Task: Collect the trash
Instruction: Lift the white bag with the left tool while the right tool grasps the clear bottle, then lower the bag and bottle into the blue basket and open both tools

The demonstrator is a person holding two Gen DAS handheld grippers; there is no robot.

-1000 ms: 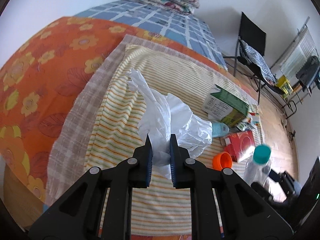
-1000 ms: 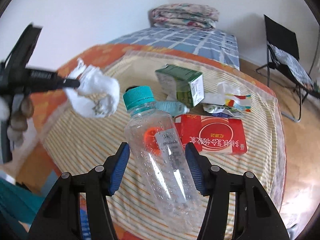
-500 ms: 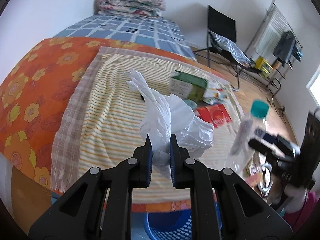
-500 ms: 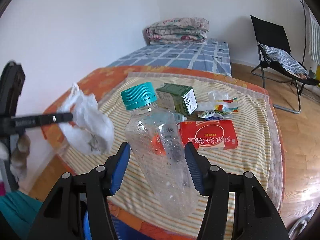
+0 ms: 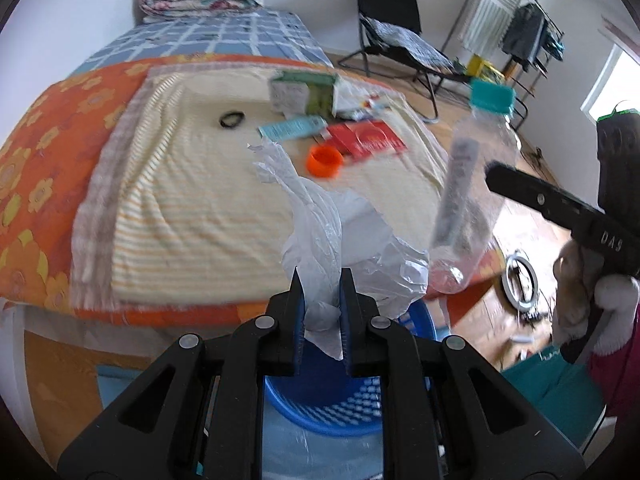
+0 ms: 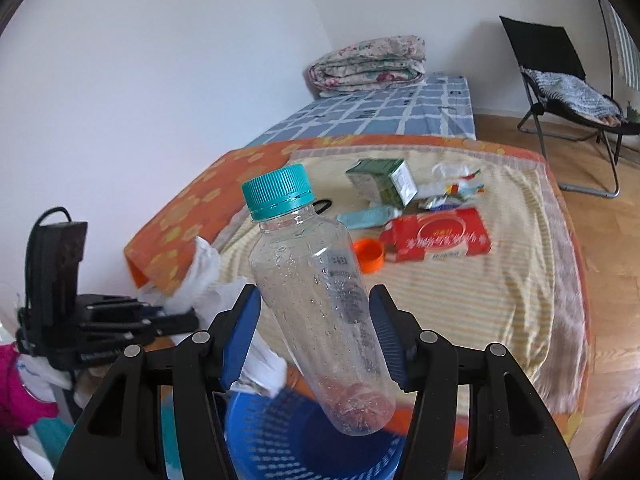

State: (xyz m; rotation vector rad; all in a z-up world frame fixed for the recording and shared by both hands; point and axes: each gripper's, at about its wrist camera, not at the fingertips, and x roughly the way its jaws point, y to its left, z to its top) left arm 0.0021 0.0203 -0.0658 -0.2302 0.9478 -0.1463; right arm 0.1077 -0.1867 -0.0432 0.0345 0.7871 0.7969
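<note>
The left gripper [image 5: 322,304] pinches a crumpled white plastic bag [image 5: 340,236] tight between its fingers. The right gripper [image 6: 316,328] squeezes a clear bottle [image 6: 316,292] with a teal cap [image 6: 278,190]. Both hang over a blue basket [image 6: 280,444] on the floor, just past the near edge of the bed [image 5: 168,200]. The two grippers are close together above the basket's rim, with open air around them.

On the striped cloth [image 6: 480,292], well back from the near edge, sits an orange cap [image 6: 370,254]. Just beside it lies a red box [image 6: 438,236]. Behind these are a pale blue tube [image 6: 368,216], a green carton [image 6: 382,182] and some wrappers [image 6: 456,188]. A black hair band [image 5: 231,119] lies apart, toward the left edge.

At the far end of the bed rests a folded quilt [image 6: 368,64]. A black chair [image 6: 560,80] stands on the wood floor [image 6: 612,264] to the right.
</note>
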